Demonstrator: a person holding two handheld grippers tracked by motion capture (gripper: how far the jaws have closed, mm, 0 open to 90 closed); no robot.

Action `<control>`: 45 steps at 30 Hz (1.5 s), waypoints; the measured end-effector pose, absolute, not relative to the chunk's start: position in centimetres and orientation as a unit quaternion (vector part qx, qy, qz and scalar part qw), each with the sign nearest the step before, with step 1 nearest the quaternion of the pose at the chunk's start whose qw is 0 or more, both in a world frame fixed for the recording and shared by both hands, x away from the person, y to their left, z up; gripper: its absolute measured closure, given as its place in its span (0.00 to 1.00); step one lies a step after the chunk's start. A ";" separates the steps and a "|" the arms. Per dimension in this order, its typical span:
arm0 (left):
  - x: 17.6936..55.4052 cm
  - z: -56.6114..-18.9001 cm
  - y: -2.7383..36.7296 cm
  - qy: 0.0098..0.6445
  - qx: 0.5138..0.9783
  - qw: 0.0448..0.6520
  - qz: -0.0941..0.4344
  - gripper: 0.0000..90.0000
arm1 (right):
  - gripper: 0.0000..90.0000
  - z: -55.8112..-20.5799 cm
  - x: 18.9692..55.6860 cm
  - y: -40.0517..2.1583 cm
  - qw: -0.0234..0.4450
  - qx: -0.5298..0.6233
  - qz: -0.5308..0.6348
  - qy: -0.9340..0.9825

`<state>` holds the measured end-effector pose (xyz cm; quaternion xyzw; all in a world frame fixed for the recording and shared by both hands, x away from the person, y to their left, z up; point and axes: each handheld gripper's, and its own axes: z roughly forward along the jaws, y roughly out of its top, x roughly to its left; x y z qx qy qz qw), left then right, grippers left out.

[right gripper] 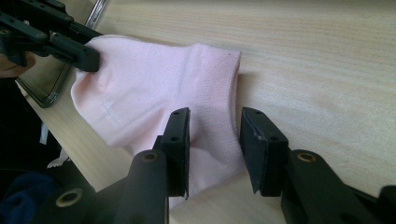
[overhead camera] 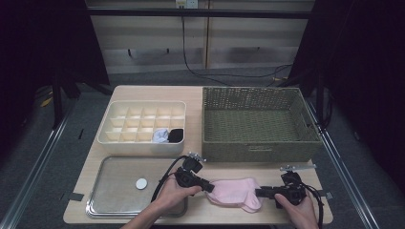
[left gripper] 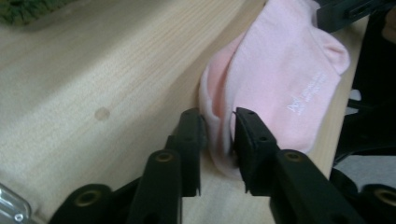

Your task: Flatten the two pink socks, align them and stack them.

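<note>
A pink sock (overhead camera: 234,191) lies flat on the wooden table near its front edge, between my two grippers. My left gripper (overhead camera: 210,187) is at the sock's left end; in the left gripper view its jaws (left gripper: 219,121) pinch a bunched fold of the sock (left gripper: 289,70). My right gripper (overhead camera: 258,192) is at the sock's right end. In the right gripper view its jaws (right gripper: 215,116) stand apart over the edge of the sock (right gripper: 154,88), one jaw on the fabric and the other over bare wood. The left gripper (right gripper: 88,56) also appears there at the sock's far end.
A cream divided organiser (overhead camera: 143,106) at the back left holds a white rolled sock (overhead camera: 161,136) and a black one (overhead camera: 176,134). A green wicker basket (overhead camera: 258,149) stands at the back right. A metal tray (overhead camera: 114,191) with a white disc (overhead camera: 141,183) lies front left.
</note>
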<state>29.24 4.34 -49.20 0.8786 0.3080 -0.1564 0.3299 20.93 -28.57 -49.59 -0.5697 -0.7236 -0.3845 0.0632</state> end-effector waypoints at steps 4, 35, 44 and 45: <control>29.2 -49.2 4.2 0.299 0.884 0.324 -0.156 0.92 | 0.71 -49.7 20.9 -28.4 0.068 -0.566 -0.388 -0.724; 28.3 -49.0 3.5 0.302 0.873 0.331 -0.191 0.93 | 0.96 -47.8 21.3 -30.5 0.090 -0.574 -0.423 -0.695; 29.2 -48.5 4.3 0.304 0.871 0.335 -0.191 0.93 | 0.96 -46.8 20.2 -29.9 0.106 -0.568 -0.436 -0.690; 29.3 -48.5 4.3 0.311 0.869 0.334 -0.191 0.93 | 0.96 -47.1 20.2 -29.9 0.105 -0.569 -0.433 -0.691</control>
